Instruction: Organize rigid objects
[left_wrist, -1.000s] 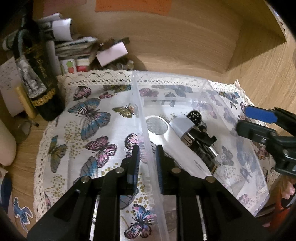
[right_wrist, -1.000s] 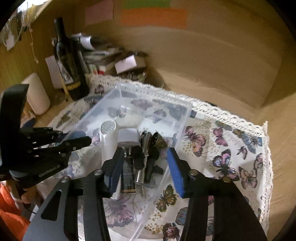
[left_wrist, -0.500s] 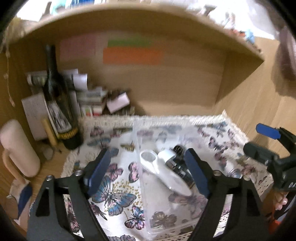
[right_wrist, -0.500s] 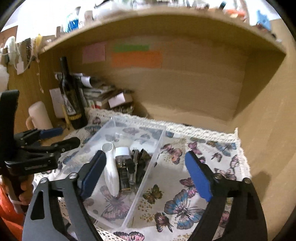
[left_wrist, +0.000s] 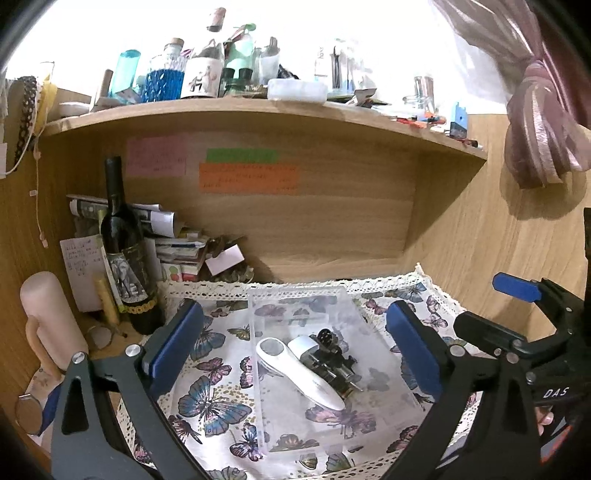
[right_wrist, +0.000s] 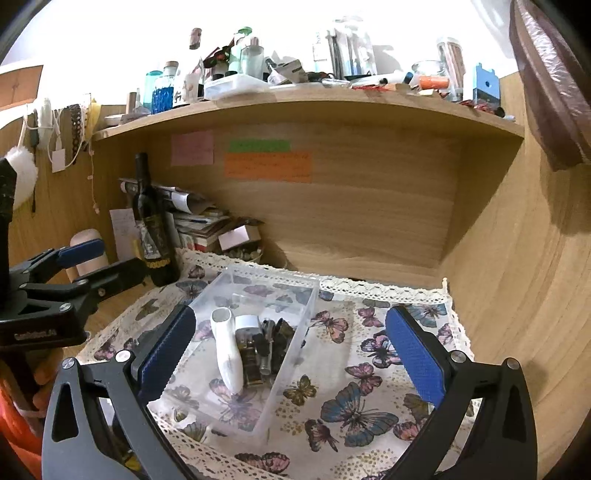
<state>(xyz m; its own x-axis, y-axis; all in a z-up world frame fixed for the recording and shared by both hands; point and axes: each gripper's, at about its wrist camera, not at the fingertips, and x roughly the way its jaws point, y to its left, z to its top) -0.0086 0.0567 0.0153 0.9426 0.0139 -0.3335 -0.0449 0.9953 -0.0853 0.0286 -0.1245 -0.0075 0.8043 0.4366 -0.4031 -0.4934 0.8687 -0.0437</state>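
Left wrist view: the clear bin (left_wrist: 295, 424) on the butterfly cloth (left_wrist: 207, 402) holds a white handheld device (left_wrist: 295, 369), round head toward the bin's far wall, beside dark metal pieces (left_wrist: 332, 363). Both the left gripper (left_wrist: 291, 350) and the right gripper (right_wrist: 291, 347) are opening, nothing between them.

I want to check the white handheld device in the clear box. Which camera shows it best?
The left wrist view: the white handheld device lies there diagonally in the clear box, its full length and round end visible. In the right wrist view it is foreshortened, beside dark metal items.
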